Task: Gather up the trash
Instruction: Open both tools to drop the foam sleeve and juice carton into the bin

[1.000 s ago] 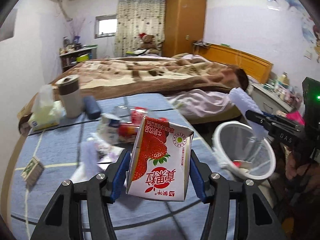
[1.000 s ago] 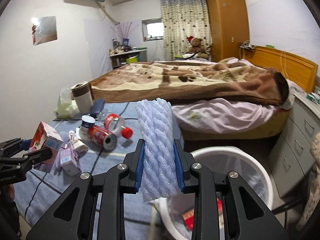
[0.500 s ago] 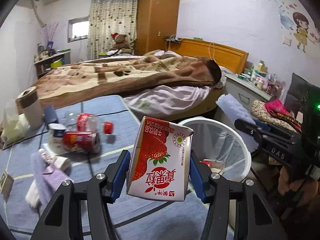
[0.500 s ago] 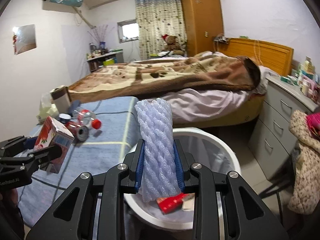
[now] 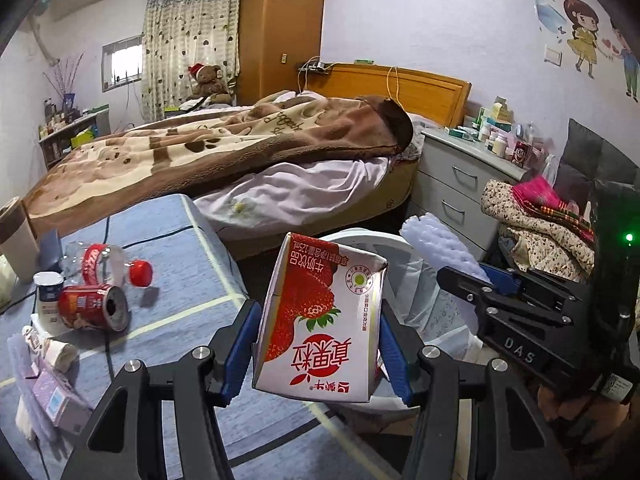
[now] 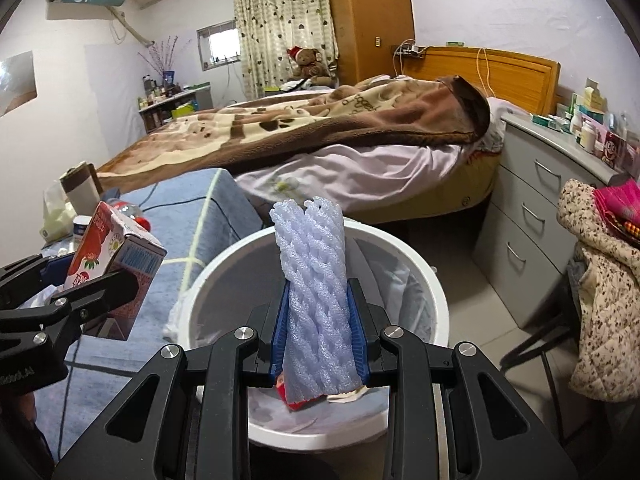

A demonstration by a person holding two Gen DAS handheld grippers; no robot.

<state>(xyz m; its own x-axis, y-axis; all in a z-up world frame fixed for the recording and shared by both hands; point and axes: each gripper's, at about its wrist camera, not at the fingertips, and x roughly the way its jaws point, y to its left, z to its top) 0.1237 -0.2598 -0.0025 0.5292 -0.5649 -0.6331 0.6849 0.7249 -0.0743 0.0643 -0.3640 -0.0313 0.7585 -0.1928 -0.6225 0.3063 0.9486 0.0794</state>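
My left gripper (image 5: pixel 316 344) is shut on a strawberry milk carton (image 5: pixel 320 320), held at the table's right edge beside the white trash bin (image 5: pixel 420 304). The carton also shows in the right wrist view (image 6: pixel 116 252). My right gripper (image 6: pixel 318 328) is shut on a pale blue foam net sleeve (image 6: pixel 314 292), held upright right above the open bin (image 6: pixel 400 248). The sleeve shows in the left wrist view too (image 5: pixel 440 246). Red and white scraps (image 6: pixel 304 400) lie in the bin's bottom.
On the blue table (image 5: pixel 180 248) lie a red can (image 5: pixel 94 312), a clear bottle with a red cap (image 5: pixel 116 264), a white tub (image 5: pixel 46 292) and a purple pack (image 5: pixel 52 400). A bed (image 6: pixel 320 136), grey drawers (image 6: pixel 548 200) and a clothes-laden chair (image 6: pixel 600 280) surround the bin.
Both grippers swung right from the table toward the bin. The foam sleeve now hangs over the bin's opening, and the carton has come to the table's edge next to it.
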